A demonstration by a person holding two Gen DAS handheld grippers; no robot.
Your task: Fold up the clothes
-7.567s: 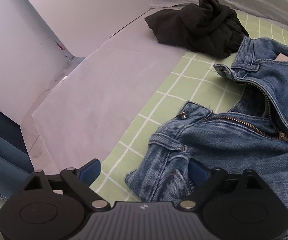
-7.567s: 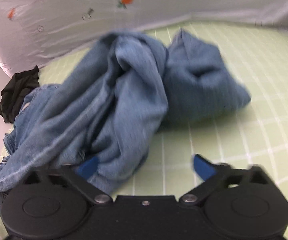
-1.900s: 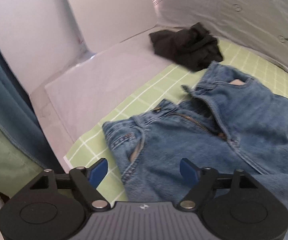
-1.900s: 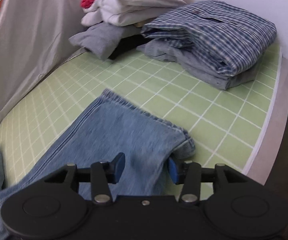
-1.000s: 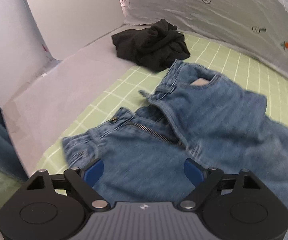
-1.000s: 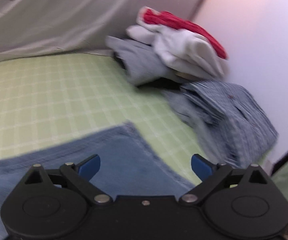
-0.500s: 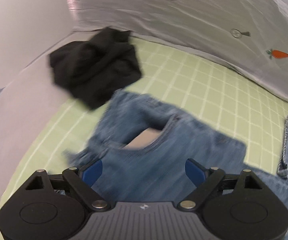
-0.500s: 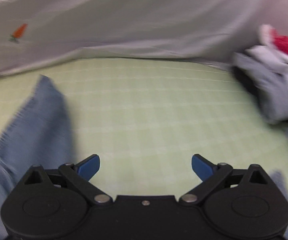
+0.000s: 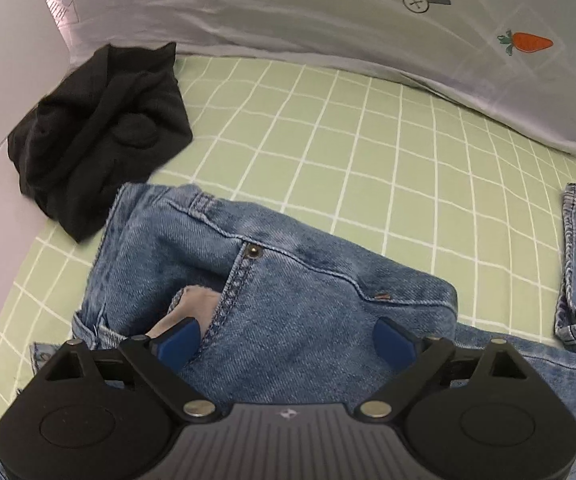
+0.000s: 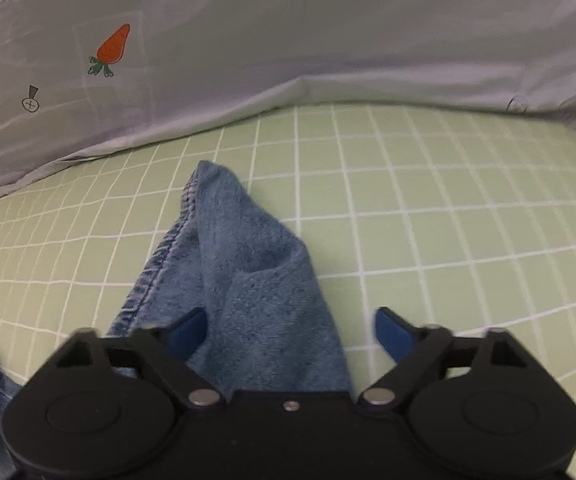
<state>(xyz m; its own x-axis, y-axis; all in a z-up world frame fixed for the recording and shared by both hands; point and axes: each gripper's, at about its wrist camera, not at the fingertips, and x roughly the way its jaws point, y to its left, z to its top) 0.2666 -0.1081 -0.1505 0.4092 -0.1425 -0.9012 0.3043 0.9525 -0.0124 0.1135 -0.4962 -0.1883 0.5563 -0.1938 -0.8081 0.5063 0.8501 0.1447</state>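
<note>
Blue jeans [image 9: 288,292] lie spread on the green checked sheet [image 9: 368,152]. In the left wrist view I see their waistband, a rivet and a pocket with pale lining showing. My left gripper [image 9: 285,340] is open, low over the pocket area, holding nothing. In the right wrist view a jeans leg end [image 10: 243,264] lies bunched, pointing away. My right gripper [image 10: 290,330] is open over it, the denim between its blue fingertips, apart from them.
A crumpled black garment [image 9: 99,132] lies at the far left corner beside a white side panel [image 9: 3,80]. A grey cloth backdrop with a carrot print [image 9: 526,42] rises behind the sheet; it also shows in the right wrist view [image 10: 113,48].
Both grippers have swung. The left one moved from the fly toward the far pocket and waistband. The right one left the folded clothes pile and came over the jeans leg end.
</note>
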